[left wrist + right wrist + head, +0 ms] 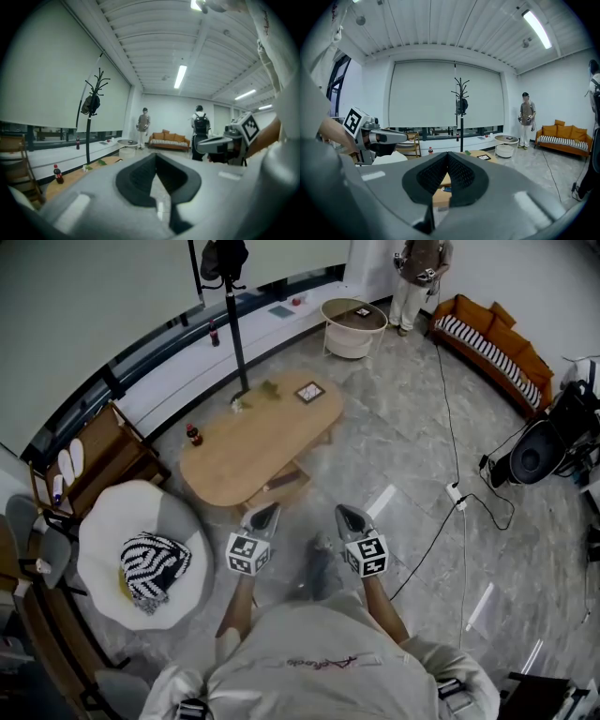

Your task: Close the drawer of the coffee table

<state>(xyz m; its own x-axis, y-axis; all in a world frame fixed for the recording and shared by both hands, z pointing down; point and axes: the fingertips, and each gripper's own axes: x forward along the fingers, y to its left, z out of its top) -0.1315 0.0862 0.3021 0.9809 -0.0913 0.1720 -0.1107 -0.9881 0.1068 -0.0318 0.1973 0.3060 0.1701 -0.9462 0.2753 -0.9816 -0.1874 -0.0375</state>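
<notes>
The oval wooden coffee table (253,444) stands ahead of me in the head view. Its drawer (284,482) sticks out open from the near side. My left gripper (266,515) and right gripper (348,517) hover side by side just short of the drawer, both shut with nothing in them. In the right gripper view the shut jaws meet in a point (447,155), and the drawer's wooden front (440,196) shows below them. The left gripper view has its shut jaws (156,157) over bare floor, with the table (77,177) off to the left.
A white armchair (112,521) with a striped cushion stands left of me. A coat stand (234,324) rises behind the table, and a cola bottle (194,435) stands on it. A round side table (353,326), an orange sofa (497,348), a person (417,277) and floor cables (459,495) lie beyond.
</notes>
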